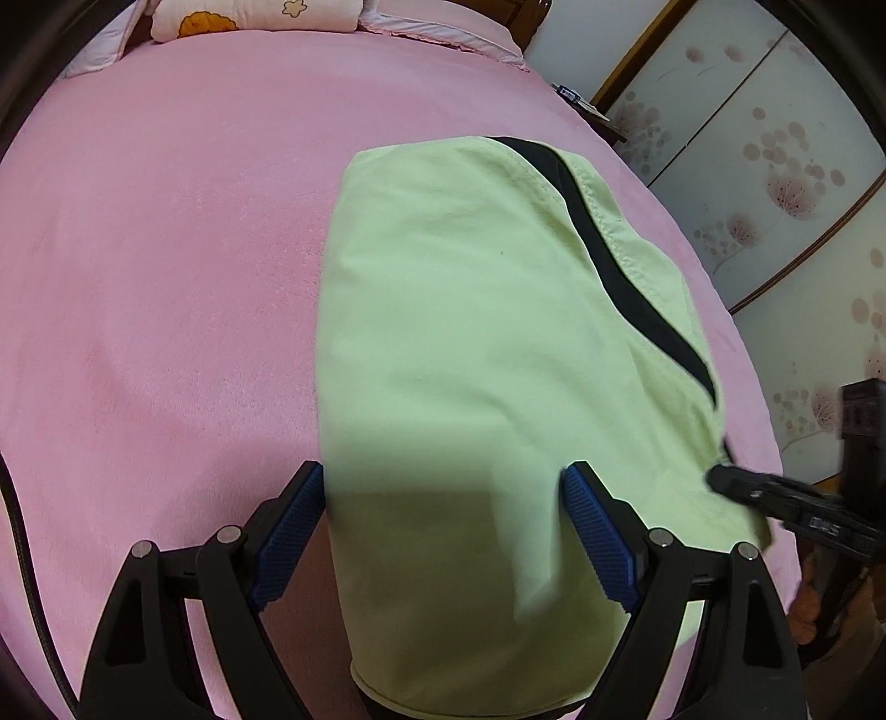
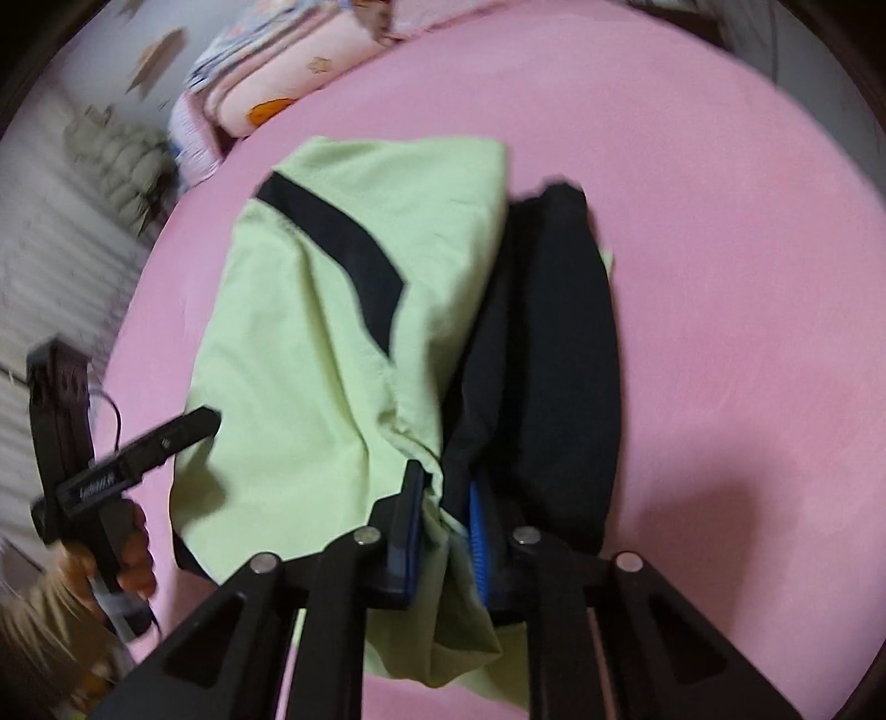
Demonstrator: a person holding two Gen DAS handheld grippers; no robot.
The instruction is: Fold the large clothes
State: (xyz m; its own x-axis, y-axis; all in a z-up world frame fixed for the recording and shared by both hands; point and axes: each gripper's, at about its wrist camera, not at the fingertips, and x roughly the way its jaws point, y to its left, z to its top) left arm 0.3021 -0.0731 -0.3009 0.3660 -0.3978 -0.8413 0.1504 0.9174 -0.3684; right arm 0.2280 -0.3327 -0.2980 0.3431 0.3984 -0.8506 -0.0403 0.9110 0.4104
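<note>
Pink bed (image 1: 166,277), green garment (image 1: 470,332) rightward.

pink bed (image 1: 166,277), green-and-black garment (image 1: 470,332) lying folded on it, pillows (image 1: 255,19) at head

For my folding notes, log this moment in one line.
left gripper: open above green garment | right gripper: shut on its edge | surface: pink bed
</note>
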